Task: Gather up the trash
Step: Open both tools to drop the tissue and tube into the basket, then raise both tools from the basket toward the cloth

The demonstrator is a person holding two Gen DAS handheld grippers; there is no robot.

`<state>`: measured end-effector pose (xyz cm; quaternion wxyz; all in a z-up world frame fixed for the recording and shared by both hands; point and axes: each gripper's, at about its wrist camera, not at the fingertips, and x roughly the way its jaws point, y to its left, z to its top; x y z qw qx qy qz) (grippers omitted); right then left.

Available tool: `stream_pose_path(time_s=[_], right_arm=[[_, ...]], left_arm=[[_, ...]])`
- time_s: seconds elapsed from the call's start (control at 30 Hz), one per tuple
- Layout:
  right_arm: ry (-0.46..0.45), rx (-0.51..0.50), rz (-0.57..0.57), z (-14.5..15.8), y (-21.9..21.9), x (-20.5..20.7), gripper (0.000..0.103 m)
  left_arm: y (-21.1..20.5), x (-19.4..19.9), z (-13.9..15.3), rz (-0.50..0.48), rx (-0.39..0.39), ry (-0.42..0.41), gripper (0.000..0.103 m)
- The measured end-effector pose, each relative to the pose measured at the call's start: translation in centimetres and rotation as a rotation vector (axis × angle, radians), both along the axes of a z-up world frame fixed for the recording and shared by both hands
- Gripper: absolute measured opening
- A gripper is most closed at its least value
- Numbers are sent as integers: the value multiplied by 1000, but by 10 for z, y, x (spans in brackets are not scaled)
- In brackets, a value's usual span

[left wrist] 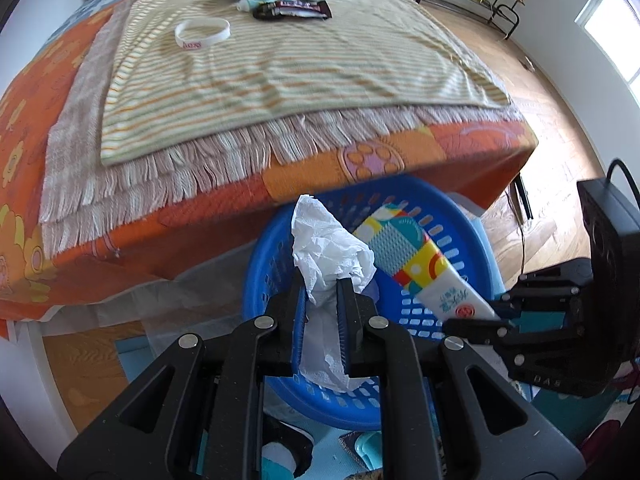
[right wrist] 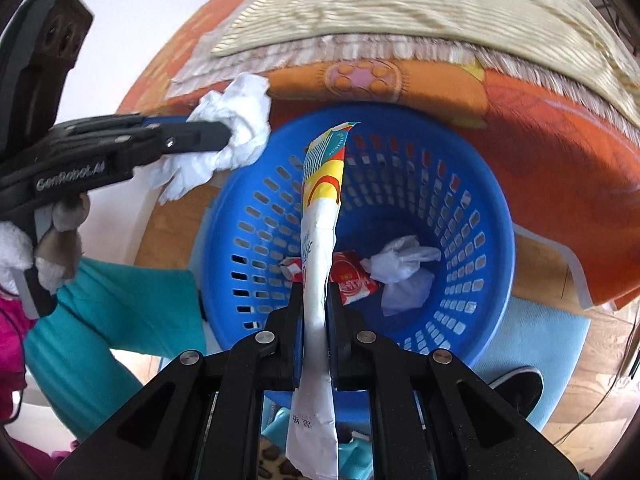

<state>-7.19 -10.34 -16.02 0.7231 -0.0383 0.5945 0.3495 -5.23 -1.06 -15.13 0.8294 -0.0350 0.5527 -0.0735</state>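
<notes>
My left tool is clamped on a crumpled white tissue, my right tool on a long colourful wrapper. Both hang over the blue basket below the table edge (a red packet and wadded paper lie inside).

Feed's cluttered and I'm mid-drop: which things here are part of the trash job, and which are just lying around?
Job:
- crumpled tissue, in left gripper
- colourful wrapper, in right gripper
- blue basket, holding a red packet and white tissue
- wrappers on the bed

Lying about:
- white wristband
- striped blanket
- black shoe
</notes>
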Motion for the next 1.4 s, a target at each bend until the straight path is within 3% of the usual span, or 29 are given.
stream_pose_path(time_s=[0.2, 0.3, 0.4, 0.47, 0.53, 0.57, 0.77, 0.87, 1.03, 1.4], right_arm=[[15, -6, -24, -2, -4, 5, 8], [15, -10, -28, -2, -3, 6, 8], [22, -14, -41, -4, -3, 10, 16], [21, -22, -49, -5, -4, 11, 24], [17, -23, -54, -4, -5, 11, 37], [12, -22, -54, -3, -5, 11, 39], [-17, -45, -43, 0, -1, 8, 43], [-33, -55, -44, 2, 1, 7, 52], [-83, -75, -53, 10, 3, 10, 53], [-218, -53, -135, 47, -1, 45, 54]], left_arm=[[-5, -1, -7, -18, 7, 25, 11], [-8, 1, -11, -28, 3, 41, 18], [-9, 1, -13, -27, 9, 48, 22], [-9, 1, -14, -24, 9, 52, 34], [-10, 1, -14, -21, 10, 46, 43], [-10, 1, -13, -19, 9, 44, 44], [-7, 3, -14, -7, 0, 54, 47], [-5, 3, -12, -6, -1, 50, 47], [-2, 8, -3, 6, -7, 34, 48], [30, 54, 47, 103, -19, -57, 48]])
